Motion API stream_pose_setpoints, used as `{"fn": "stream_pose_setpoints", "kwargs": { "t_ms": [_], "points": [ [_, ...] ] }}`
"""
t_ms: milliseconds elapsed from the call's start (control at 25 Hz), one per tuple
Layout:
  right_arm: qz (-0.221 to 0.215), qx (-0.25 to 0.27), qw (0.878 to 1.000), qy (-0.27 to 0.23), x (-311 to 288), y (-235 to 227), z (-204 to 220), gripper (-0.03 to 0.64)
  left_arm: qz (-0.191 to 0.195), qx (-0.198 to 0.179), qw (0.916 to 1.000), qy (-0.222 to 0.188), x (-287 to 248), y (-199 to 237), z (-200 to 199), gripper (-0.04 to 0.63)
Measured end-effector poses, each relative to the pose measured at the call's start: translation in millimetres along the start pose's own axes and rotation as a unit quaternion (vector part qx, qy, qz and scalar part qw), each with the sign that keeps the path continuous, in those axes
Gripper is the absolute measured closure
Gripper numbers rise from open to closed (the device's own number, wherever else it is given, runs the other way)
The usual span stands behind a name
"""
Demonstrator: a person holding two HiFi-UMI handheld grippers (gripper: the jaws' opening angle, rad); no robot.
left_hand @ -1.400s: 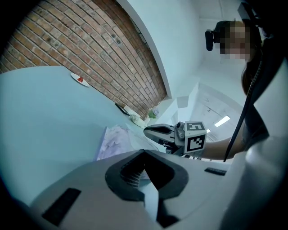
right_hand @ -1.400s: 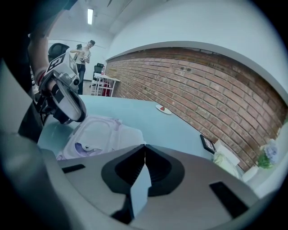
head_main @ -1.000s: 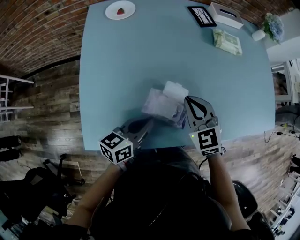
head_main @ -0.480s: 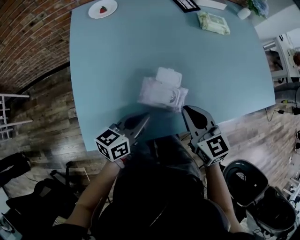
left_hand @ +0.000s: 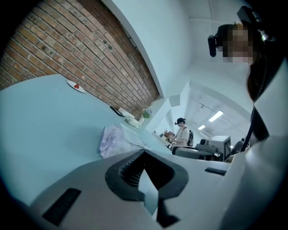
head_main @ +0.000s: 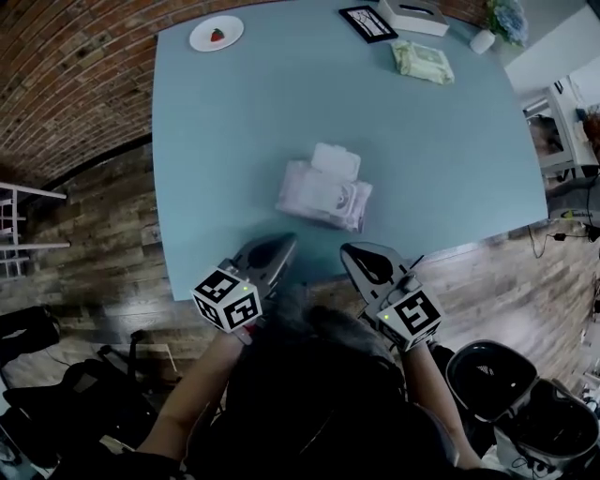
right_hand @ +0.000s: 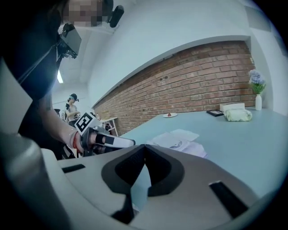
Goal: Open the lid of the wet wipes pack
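The wet wipes pack (head_main: 323,195) lies flat in the middle of the blue table (head_main: 234,141), pale lilac, with its white lid (head_main: 335,160) flipped open on the far side. My left gripper (head_main: 281,246) is shut and empty over the table's near edge, short of the pack. The right gripper (head_main: 352,253) is also shut and empty, just off the near edge, apart from the pack. In the left gripper view the pack (left_hand: 114,139) shows beyond the closed jaws. The right gripper view has the pack (right_hand: 177,140) ahead and the left gripper (right_hand: 112,141) off to the left.
At the table's far side stand a plate with a strawberry (head_main: 216,34), a black picture frame (head_main: 367,22), a tissue box (head_main: 412,16), a green wipes pack (head_main: 422,60) and a vase of flowers (head_main: 492,23). A dark bin (head_main: 487,375) stands on the floor, lower right.
The right gripper has left the pack's near right corner, drawn back past the table's edge and rolled. The left gripper has barely shifted. The pack stays put with its lid open.
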State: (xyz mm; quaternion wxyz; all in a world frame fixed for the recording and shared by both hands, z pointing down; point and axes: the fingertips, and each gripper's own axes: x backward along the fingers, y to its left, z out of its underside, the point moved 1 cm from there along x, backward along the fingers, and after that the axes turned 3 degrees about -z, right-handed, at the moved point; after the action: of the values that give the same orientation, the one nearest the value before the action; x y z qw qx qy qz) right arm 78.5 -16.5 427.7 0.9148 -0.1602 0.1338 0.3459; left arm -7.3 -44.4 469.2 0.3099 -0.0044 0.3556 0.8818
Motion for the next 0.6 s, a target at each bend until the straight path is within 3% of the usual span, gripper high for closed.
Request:
{"fn": "stream_pose_setpoints", "kwargs": {
  "t_ms": [600],
  "points": [
    [-0.051, 0.001, 0.998, -0.044, 65.3, 49.4, 8.6, 0.598, -0.037, -0.002, 0.9978, -0.055, 27.1, -77.8, 40.9, 0.584]
  ]
}}
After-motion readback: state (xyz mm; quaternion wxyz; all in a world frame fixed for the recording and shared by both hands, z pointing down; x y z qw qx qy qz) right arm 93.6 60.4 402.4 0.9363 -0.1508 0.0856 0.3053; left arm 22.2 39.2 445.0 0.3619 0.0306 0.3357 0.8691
